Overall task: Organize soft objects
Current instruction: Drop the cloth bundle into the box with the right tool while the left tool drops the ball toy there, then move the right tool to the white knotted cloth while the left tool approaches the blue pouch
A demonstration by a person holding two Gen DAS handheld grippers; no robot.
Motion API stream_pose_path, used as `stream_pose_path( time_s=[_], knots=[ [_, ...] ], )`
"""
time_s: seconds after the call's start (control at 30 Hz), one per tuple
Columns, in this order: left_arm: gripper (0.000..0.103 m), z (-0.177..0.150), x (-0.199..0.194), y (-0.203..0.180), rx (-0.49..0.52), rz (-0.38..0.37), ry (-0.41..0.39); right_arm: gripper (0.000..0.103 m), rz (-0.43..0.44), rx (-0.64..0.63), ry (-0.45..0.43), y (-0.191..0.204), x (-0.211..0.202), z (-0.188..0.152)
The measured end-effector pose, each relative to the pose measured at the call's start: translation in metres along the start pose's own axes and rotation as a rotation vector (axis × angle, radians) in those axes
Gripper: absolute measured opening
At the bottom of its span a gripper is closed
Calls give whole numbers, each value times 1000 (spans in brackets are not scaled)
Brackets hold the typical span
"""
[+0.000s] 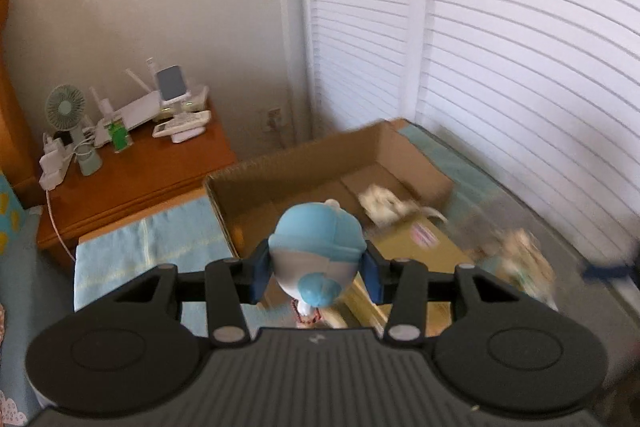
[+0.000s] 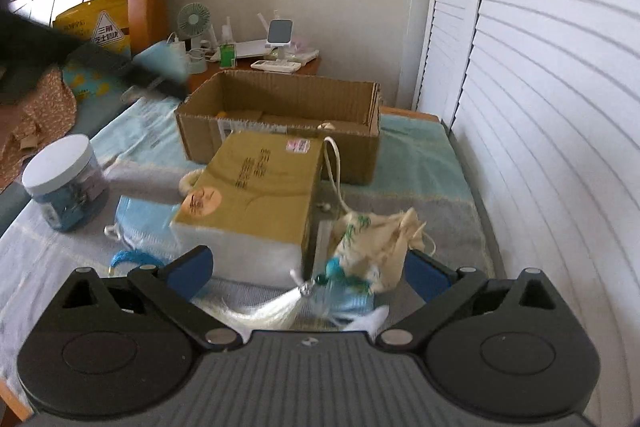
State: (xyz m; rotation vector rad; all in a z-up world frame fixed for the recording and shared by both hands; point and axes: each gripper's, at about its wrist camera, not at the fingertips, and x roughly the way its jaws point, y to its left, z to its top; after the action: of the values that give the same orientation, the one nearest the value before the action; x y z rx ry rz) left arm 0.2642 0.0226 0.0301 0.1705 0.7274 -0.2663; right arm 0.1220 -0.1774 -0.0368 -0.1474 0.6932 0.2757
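The left gripper (image 1: 318, 269) is clamped on a round blue-and-white plush toy (image 1: 318, 251), its blue pads (image 1: 262, 273) pressing the toy's sides. A squeeze at the widest part probably keeps so soft a body from slipping. The toy hangs above the near edge of the open brown cardboard box (image 1: 296, 163), which sits on the pale blue bedcover (image 1: 160, 239); a pale cloth item (image 1: 382, 205) already lies in the box, so this looks like the carry toward a drop there. The left gripper tilts downward, over the box.

The right gripper (image 2: 308, 273) stands wide apart, holding nothing. A cream printed fabric pouch (image 2: 376, 239) and a white tassel (image 2: 268, 311) lie loose on the bedcover between its pads, beside a gold-topped white carton (image 2: 256, 187). That spread suits a bulky, crumpled pouch, likely the next pick. It too angles downward, low over the bed, aimed at the pouch.
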Motion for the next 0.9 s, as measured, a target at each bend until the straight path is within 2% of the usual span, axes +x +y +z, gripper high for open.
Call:
stream_pose_path(
  time_s=[0.17,0.2,0.23,0.3,0.37,0.6,0.9],
  knots=[
    [47,20,43,10,-45,49,28,103,-5,1,0,-4,-8,-8],
    [55,20,49,12,-53,63,33,103,-4,2,0,-5,-8,-8],
    [73,21,53,13,-62,80,36,103,-5,0,-3,-6,-9,-9],
    [91,18,53,14,-75,125,16,103,-6,-2,-2,-8,-8,-8],
    [91,15,47,11,-63,137,0,103,-10,-3,-1,-9,-8,-8],
    [91,-2,4,-1,-46,106,-33,103,-21,-6,-3,-12,-11,-11],
    [94,-49,-50,-37,13,39,-38,103,-46,-40,23,-12,-20,-27]
  ],
)
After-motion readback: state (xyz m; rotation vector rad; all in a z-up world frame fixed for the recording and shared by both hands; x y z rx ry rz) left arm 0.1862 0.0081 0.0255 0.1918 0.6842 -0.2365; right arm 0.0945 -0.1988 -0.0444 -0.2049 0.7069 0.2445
